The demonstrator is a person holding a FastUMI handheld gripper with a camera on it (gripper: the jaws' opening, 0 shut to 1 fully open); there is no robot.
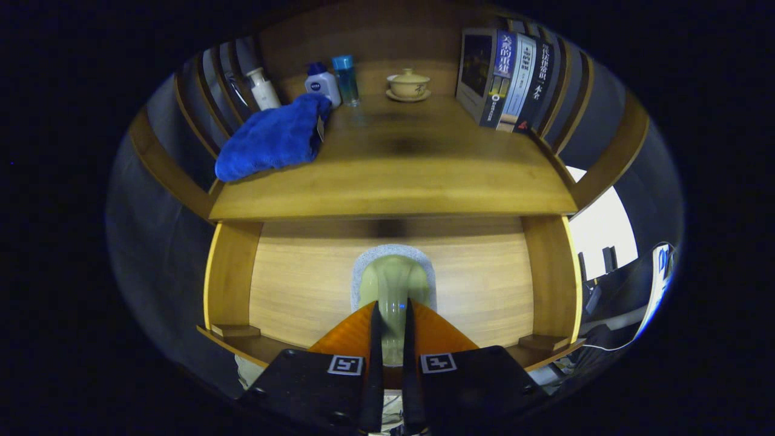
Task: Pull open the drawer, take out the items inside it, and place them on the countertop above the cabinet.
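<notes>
Gripper point(391, 315) fingers clench the pale-green curved drawer handle point(392, 284) at 12 o'clock ahead; wooden drawer front point(303, 284) looks barely opened, so contents remain to reach the wooden countertop point(399, 181).

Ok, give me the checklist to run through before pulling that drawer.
1. Grip: the gripper has both fingers pressed on the drawer handle. Ok.
2. Centring: the handle sits midway between the fingers. Ok.
3. Drawer front: looks shut, nothing out of it yet. Ok to pull.
4. Contents: hidden behind the front. Cannot tell.
5. Drop spot: the countertop has a bare middle between the blue towel and the books. Ok.
6. Room behind the gripper for the pull: out of sight. Cannot tell.
</notes>
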